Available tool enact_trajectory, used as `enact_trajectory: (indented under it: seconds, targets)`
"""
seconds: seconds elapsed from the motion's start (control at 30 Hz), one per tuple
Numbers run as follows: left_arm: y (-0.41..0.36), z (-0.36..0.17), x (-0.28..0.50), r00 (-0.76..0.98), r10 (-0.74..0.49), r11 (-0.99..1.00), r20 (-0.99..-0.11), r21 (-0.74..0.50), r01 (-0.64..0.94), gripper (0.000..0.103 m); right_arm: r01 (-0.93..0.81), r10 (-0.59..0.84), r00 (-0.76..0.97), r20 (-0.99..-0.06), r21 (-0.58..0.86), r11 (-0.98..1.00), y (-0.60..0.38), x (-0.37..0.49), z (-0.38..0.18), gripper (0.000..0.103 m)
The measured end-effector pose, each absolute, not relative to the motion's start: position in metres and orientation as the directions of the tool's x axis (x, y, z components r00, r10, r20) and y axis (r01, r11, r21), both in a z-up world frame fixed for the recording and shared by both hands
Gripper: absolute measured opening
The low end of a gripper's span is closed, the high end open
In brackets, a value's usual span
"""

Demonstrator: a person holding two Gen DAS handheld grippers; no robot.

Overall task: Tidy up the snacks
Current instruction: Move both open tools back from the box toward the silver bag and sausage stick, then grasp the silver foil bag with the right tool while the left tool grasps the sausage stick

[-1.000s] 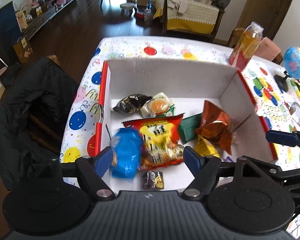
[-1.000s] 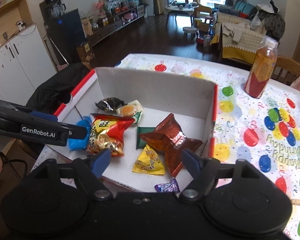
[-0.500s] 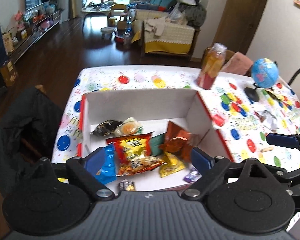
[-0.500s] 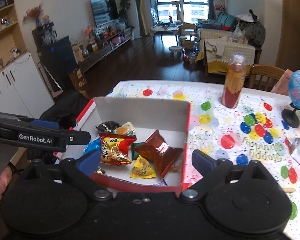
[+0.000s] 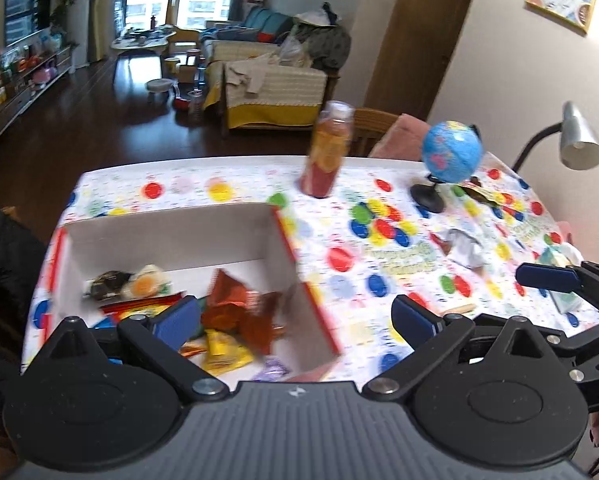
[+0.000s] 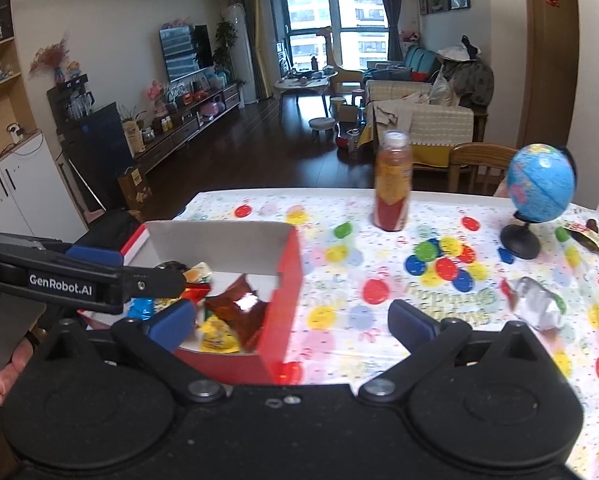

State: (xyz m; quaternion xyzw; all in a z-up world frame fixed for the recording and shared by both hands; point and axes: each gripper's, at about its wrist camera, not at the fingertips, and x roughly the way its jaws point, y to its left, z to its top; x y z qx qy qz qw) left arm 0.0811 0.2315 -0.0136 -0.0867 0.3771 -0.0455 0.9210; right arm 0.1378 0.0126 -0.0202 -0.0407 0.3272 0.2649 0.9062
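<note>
**Both grippers empty and wide, next loose snack to fetch**

Left gripper (image 5: 295,314) and right gripper (image 6: 293,316): jaws have just been opening and now stand wide, nothing between the blue pads of either. Both sit above the near edge of the table with the balloon-print cloth (image 6: 379,344).

The red-sided, white-lined cardboard box (image 5: 171,236) holds most snacks: a brown-orange foil packet (image 5: 235,308), a yellow packet (image 5: 223,354), a black wrapper (image 5: 107,284), a round yellow-white packet (image 5: 145,284), others partly hidden.

Loose snacks appear to be left on the cloth: a crumpled silver-white wrapper (image 6: 537,304) near the right side, and a small packet (image 6: 587,236) by the blue desk globe (image 6: 539,184).

Doing it well, as I judge it:
1. Send the right gripper to the silver wrapper; it is nearer.
2. Keep the jaws wide until the pads straddle it.
3. Come down steeply, pinch the bulk, not a loose edge; thin film slips.
4. Steer clear of the tall orange-red drink bottle (image 6: 393,184) and the globe.
</note>
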Motion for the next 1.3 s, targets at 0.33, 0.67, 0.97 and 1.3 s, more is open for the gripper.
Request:
enact_trajectory:
  seconds: [0.33, 0.67, 0.97, 1.3]
  targets:
    - [0.14, -0.022, 0.113, 0.708, -0.163, 0.981, -0.687, -0.191, 0.04, 0.103, -0.464, 0.414, 0.667, -0.62, 0.089, 0.881, -0.072, 0.169, -0.025, 0.103]
    - [0.051, -0.05, 0.157, 0.666, -0.148, 0.985, -0.731, -0.169, 0.033, 0.103, -0.427, 0.365, 0.659, -0.657, 0.072, 0.901, -0.154, 0.212, -0.052, 0.103]
    - [-0.009, -0.07, 0.19, 0.643, -0.13, 0.991, -0.755, -0.118, 0.062, 0.103, -0.377, 0.306, 0.662, -0.684, 0.049, 0.925, -0.213, 0.254, -0.072, 0.103]
    - [-0.043, -0.101, 0.24, 0.545, -0.164, 0.986, -0.823, -0.148, 0.074, 0.103, -0.384, 0.309, 0.617, -0.723, 0.066, 0.921, -0.245, 0.314, -0.101, 0.098]
